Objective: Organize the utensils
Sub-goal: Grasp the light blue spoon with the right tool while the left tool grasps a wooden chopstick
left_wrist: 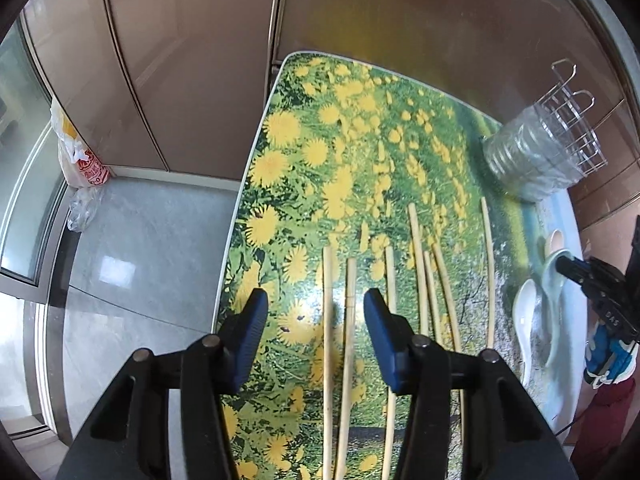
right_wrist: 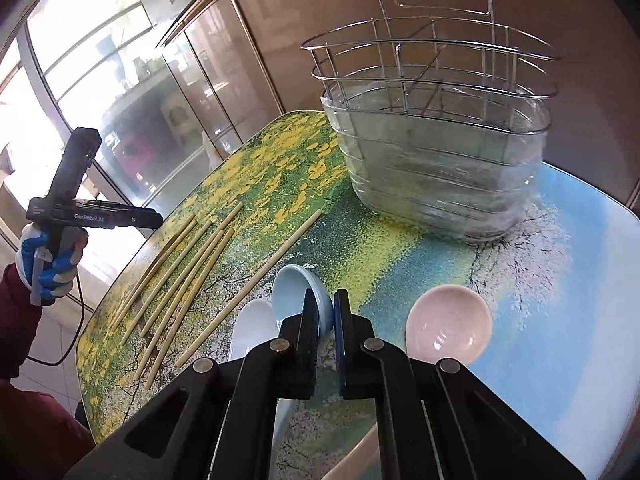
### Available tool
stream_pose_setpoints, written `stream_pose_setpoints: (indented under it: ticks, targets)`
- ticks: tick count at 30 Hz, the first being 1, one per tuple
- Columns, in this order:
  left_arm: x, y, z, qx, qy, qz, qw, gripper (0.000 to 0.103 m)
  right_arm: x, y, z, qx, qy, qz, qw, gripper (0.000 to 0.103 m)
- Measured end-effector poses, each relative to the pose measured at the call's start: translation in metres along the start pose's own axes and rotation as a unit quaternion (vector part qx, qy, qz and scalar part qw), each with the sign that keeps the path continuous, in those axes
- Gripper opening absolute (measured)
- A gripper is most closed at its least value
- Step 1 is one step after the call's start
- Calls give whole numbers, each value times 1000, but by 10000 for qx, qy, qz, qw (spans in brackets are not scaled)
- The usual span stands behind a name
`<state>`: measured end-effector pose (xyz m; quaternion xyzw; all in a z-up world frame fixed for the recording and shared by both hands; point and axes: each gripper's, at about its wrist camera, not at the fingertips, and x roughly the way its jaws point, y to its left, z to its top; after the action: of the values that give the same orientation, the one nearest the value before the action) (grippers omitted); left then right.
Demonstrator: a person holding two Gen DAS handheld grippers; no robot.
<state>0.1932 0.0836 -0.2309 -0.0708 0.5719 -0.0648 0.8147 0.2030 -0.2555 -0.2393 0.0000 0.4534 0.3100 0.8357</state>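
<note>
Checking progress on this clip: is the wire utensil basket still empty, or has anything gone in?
Empty: nothing shows inside the wire basket. The chopsticks and spoons all lie outside it.

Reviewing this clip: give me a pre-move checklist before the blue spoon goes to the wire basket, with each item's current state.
1. Right gripper shut on blue spoon: ok.
2. Spoon lifted off the table: cannot tell.
3. Wire basket upright, top open: ok.
4. Pink spoon apart from the gripped one: ok.
5. Left gripper over the chopsticks, pads not touching them: ok.
6. White spoon free of the blue one: cannot tell.
</note>
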Motion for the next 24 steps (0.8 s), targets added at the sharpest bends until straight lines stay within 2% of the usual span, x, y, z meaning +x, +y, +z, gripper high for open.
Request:
stream_pose_setpoints:
  ticks: [12, 14, 19, 24]
  targets:
    - [27, -2, 9, 28, 444, 136, 9989, 33, -25, 0, -9, 92, -193, 2, 9998, 7]
    - [29, -3, 9, 123, 438, 245, 9987, 31, -28, 1, -10, 91, -212, -8, 9997, 7]
    - [29, -2, 8, 357, 525, 442, 9970, 17, -32, 2, -10, 89, -238, -31, 9997, 7]
    - [27, 5, 4, 486, 615, 487, 9957, 15, -34, 0, -12, 136, -249, -64, 9996, 7]
